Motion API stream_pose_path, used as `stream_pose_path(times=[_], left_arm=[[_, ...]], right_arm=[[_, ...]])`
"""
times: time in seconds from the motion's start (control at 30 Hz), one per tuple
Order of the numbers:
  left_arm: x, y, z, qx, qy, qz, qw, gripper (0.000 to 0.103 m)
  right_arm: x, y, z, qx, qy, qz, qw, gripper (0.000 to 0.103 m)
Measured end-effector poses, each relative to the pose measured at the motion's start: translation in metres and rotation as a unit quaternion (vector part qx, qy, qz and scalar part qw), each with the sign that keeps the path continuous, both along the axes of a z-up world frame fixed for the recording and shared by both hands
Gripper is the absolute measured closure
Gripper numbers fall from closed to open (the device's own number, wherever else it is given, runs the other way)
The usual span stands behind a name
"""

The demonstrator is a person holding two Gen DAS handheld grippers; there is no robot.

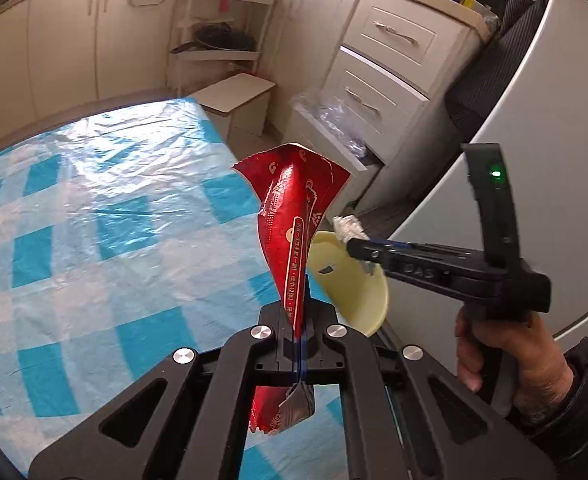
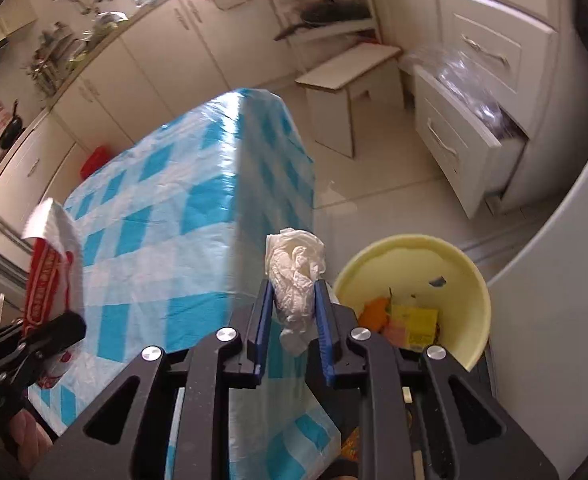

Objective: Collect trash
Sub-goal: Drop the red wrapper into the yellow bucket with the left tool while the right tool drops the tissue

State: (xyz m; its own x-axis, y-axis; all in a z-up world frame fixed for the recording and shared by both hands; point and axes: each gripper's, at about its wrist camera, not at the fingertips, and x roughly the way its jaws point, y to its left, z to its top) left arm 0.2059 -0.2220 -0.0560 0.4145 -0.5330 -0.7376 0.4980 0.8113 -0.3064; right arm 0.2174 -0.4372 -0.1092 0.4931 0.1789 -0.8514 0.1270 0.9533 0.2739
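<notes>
My left gripper is shut on a red snack wrapper, held upright above the table's right edge. The wrapper also shows in the right wrist view, red and white, at the left. My right gripper is shut on a crumpled white tissue. In the left wrist view the right gripper holds the tissue over the rim of a pale yellow trash bin. The bin stands on the floor beside the table and holds orange and yellow scraps.
The table wears a blue-and-white checked plastic cloth. A white stool stands beyond it. An open drawer with plastic bags juts out from white cabinets at the right. A large white appliance stands at the right.
</notes>
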Motion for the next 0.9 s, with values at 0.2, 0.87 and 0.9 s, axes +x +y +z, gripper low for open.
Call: stream_pose_path(times=[0.2, 0.87, 0.9], left_arm=[[0.022, -0.07, -0.027, 0.008, 0.058, -0.025, 0.998, 0.102], [0.044, -0.148, -0.057, 0.054, 0.108, -0.028, 0.9923, 0.034], [0.043, -0.14, -0.054, 0.048, 0.105, -0.025, 0.993, 0.033]], right_arm=[[0.025, -0.045, -0.02, -0.016, 0.053, -0.07, 0.996, 0.052], [-0.033, -0.11, 0.095, 0.045, -0.207, -0.205, 0.956, 0.028], [-0.035, -0.109, 0.097, 0.042, -0.212, -0.205, 0.955, 0.028]])
